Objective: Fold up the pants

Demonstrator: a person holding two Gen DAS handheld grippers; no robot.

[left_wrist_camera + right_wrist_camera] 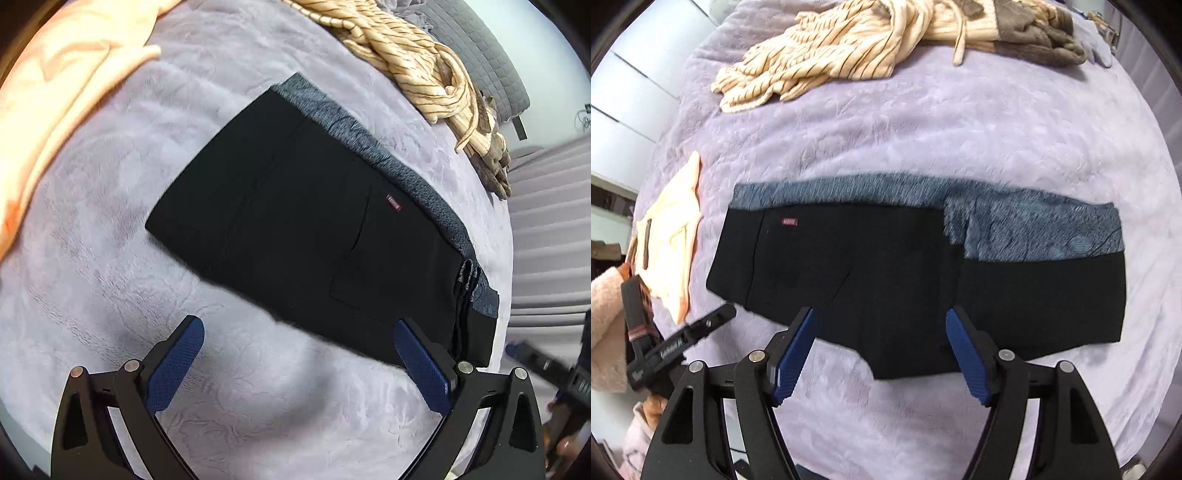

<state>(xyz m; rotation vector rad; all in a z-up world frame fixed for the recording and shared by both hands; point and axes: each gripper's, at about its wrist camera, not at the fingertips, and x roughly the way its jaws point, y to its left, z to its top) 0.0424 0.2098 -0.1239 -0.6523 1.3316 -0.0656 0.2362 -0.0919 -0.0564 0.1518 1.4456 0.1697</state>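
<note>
Taking the folded black fleece-lined pants (886, 280) as the landmark, on the lilac plush bed cover (923, 140): to their left lies a flat peach cloth (670, 236), and the left gripper (299, 358) reaches in from that side. Its jaws are spread wide and hold nothing. Behind the pants, toward the far edge of the bed, sits a heap of cream striped clothing (820, 55). Directly over the pants' near edge hangs the right gripper (881, 350), jaws spread with no cloth pinched between them.

The pants lie as a compact rectangle, grey-blue fleece lining showing along the far edge and over the right part, where one layer sits slightly offset on another. Judging by this, the folding looks nearly or fully done; what may remain is squaring up the offset right end.
</note>
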